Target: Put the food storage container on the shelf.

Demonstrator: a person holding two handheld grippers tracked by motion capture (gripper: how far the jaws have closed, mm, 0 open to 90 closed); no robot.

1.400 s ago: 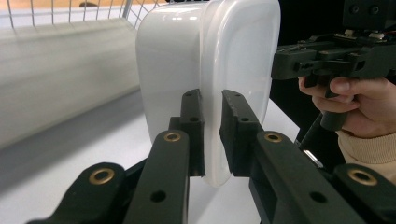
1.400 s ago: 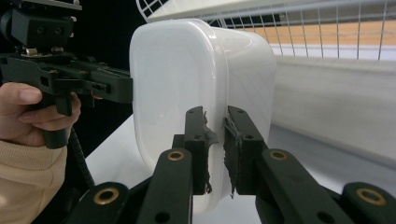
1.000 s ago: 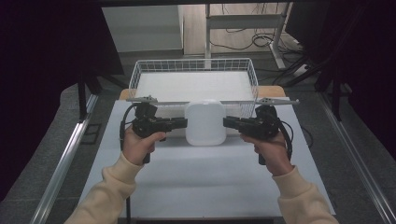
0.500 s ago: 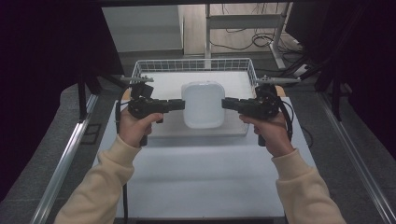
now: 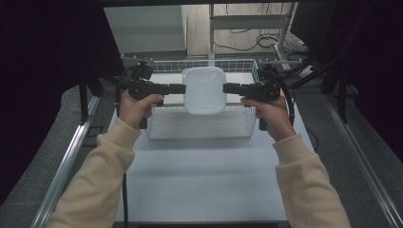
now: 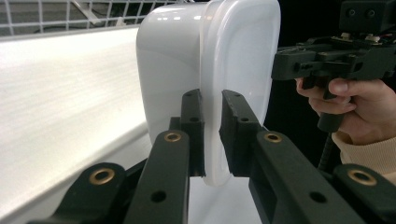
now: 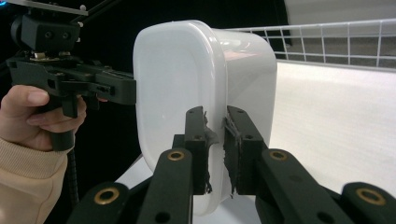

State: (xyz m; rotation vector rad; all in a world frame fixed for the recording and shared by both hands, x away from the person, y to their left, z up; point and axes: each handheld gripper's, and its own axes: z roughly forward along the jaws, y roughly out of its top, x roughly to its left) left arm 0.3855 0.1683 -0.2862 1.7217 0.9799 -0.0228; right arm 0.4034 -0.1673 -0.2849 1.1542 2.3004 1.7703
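White plastic container (image 5: 204, 90), rounded at its corners and turned open side up, hangs above the wire basket (image 5: 199, 124) at 12 o'clock on my table (image 5: 199, 180), carried between 2 hand-held grippers. From the high view I see my left gripper (image 5: 179, 88) at 9 o'clock of the container and my right gripper (image 5: 229, 88) at 3 o'clock, each pointing level at the other across it. Both are clamped on the container's thin rim, 1 on each side.

In the left gripper view the 2 black jaws rise from 6 o'clock and pinch the rim edge of the container (image 6: 210, 70), 1 pad on the outer wall and 1 on the inner face; my left gripper (image 6: 212, 135) bites only the lip, not the body. At 3 o'clock in that view the right hand (image 6: 348, 109) grips its black handle beyond the container.

The right gripper view mirrors this: my right gripper (image 7: 215, 149) is closed tight on the opposite lip of the container (image 7: 187, 79), with frayed padding showing on its jaw faces. The left hand (image 7: 35, 119) sits at 9 o'clock, in a cream sleeve (image 7: 25, 186). White basket mesh (image 7: 336, 39) runs across 2 o'clock behind the container, and the pale table surface lies below it.
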